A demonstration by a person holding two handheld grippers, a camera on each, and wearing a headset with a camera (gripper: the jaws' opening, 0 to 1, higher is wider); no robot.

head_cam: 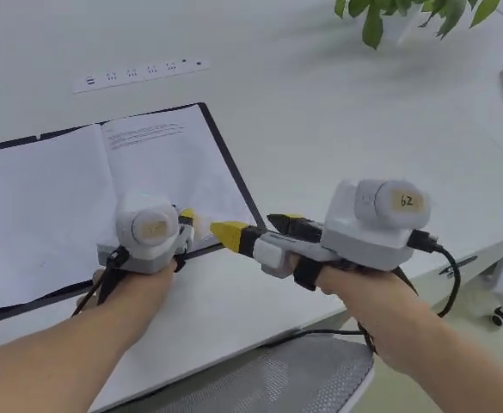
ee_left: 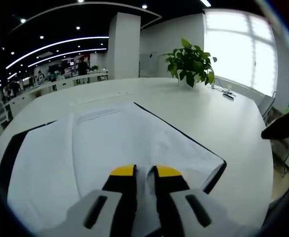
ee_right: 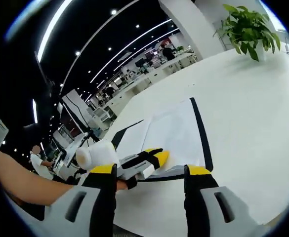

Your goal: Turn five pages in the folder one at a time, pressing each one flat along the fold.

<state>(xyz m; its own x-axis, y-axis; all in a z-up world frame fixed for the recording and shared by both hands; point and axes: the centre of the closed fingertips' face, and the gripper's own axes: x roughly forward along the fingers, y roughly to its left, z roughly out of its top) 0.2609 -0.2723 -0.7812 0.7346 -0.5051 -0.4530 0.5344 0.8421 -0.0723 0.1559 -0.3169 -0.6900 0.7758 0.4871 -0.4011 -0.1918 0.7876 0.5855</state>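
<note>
Black-edged and lying open, the folder (head_cam: 236,179) sits at the desk's (head_cam: 337,129) near-left corner, its white pages spread flat and its lower border close to the desk's near edge. The left gripper (head_cam: 187,220) rests over the lower right corner of the right-hand page (head_cam: 178,163), claw pressed almost together with only a slit between the yellow tips; whether a sheet is caught there cannot be told. Just beside it, off the folder's near right corner, the right gripper (head_cam: 230,232) points across toward the left one with its claw spread wide, holding nothing. A plant (head_cam: 406,13) stands at the desk's far right edge.

No page looks lifted, so a turn seems about to start. The main risk is a nearly closed claw taking 2 sheets instead of 1, spoiling the count of 5. A hard pinch at the corner could crease or tear the paper, and a pull toward the person could drag the folder off the near edge.
</note>
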